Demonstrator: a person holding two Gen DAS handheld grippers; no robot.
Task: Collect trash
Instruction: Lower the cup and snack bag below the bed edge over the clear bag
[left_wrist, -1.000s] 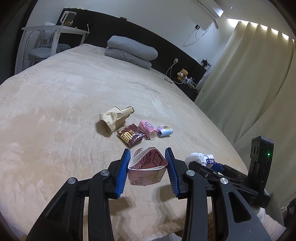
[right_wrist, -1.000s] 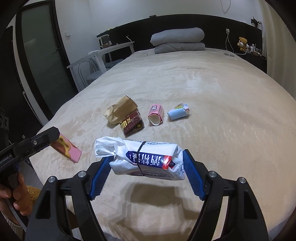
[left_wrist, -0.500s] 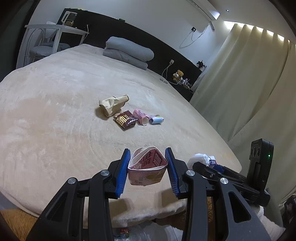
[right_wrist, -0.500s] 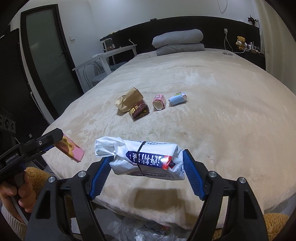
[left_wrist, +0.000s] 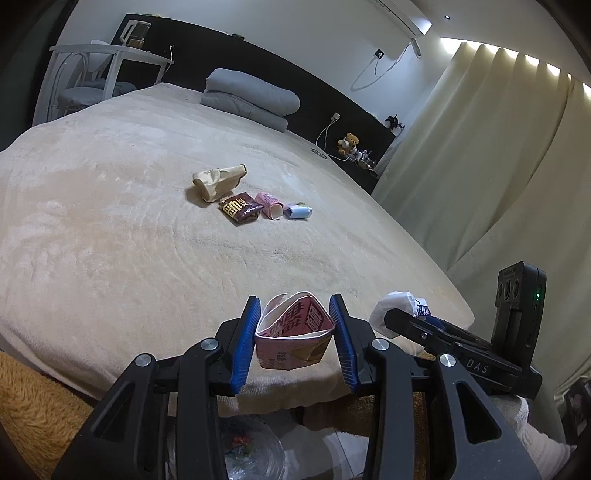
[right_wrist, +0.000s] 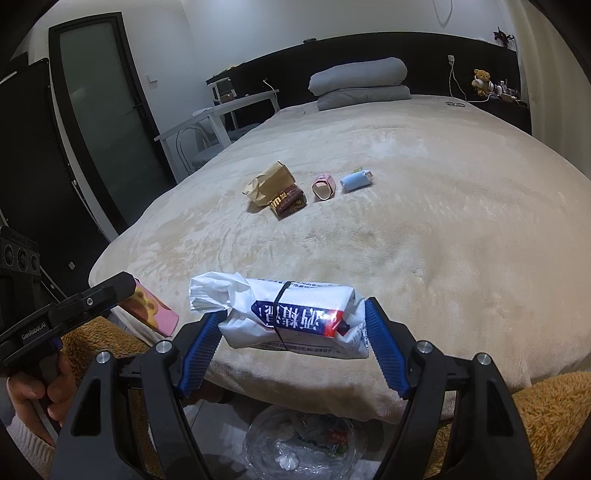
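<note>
left gripper (left_wrist: 295, 332): clamped on crushed pink carton (left_wrist: 293, 338)
right gripper (right_wrist: 291, 330): clamped on white wrapper pack (right_wrist: 291, 315)
below both: clear trash bag (right_wrist: 299, 446), at bed (right_wrist: 424, 221) edge

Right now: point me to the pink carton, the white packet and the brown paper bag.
pink carton (left_wrist: 293, 338): left wrist view, front face between the pads.
white packet (right_wrist: 295, 317): right wrist view, printed middle.
brown paper bag (right_wrist: 267, 182): right wrist view, crumpled side, on the bed.

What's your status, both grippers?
Left gripper shut on pink carton. Right gripper shut on white packet. Clear trash bag below. Four pieces left on bed; nothing in the way.
</note>
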